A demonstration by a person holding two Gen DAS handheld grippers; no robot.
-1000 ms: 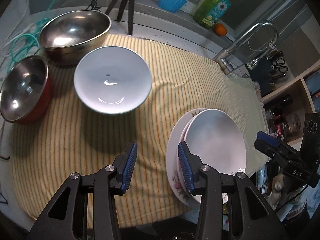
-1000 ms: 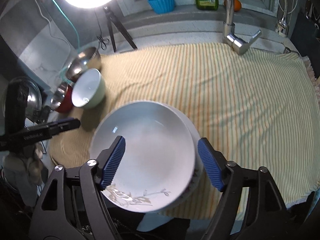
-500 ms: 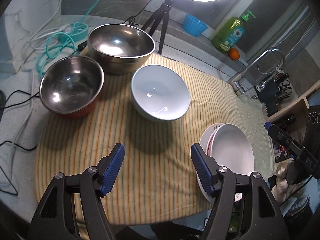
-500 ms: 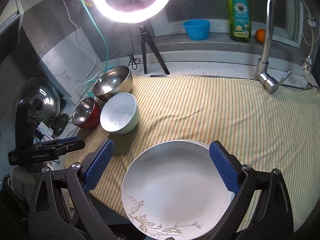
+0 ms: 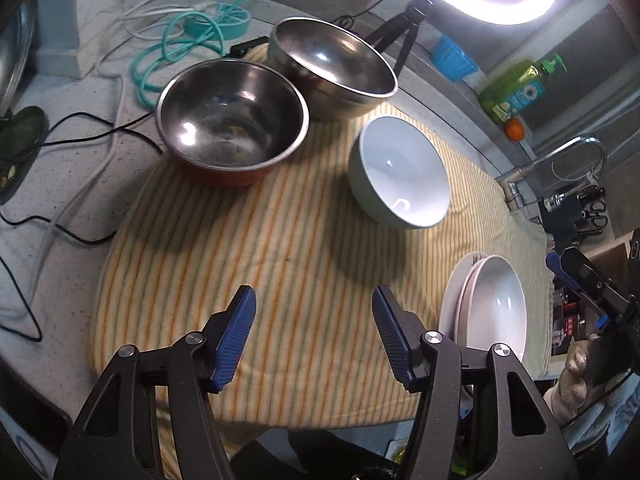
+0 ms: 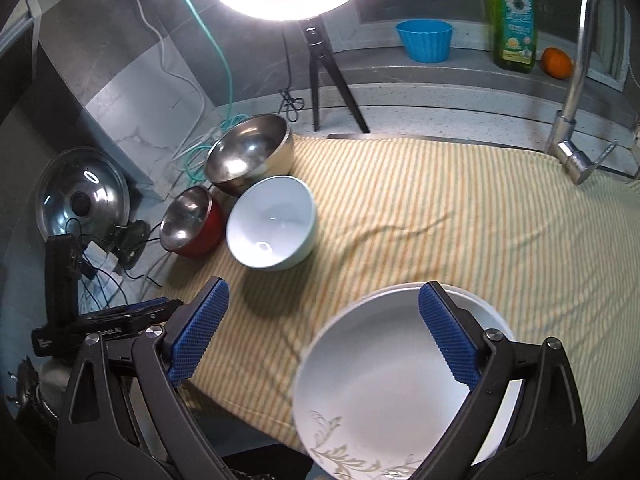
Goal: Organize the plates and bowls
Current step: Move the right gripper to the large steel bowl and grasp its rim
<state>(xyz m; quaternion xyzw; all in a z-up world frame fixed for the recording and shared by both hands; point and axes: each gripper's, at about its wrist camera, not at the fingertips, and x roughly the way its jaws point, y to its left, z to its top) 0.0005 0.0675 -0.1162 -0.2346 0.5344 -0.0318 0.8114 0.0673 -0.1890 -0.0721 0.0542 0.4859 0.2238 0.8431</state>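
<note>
Both grippers had been drawn back from the stacked plates (image 6: 384, 392). A striped cloth (image 5: 288, 240) was spread on a speckled counter (image 5: 72, 184). The left gripper (image 5: 314, 338) was spread wide, plates at three o'clock. The right gripper (image 6: 324, 334) was released above them, with the white bowl (image 6: 272, 222) at eleven o'clock, beside two steel bowls (image 6: 248, 154).

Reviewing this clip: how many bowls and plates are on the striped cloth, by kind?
Steel bowls: 2, the larger steel bowl and the red-sided steel bowl
Ceramic bowl: 1
Stacked plates: 2 visible
Total: 5
</note>
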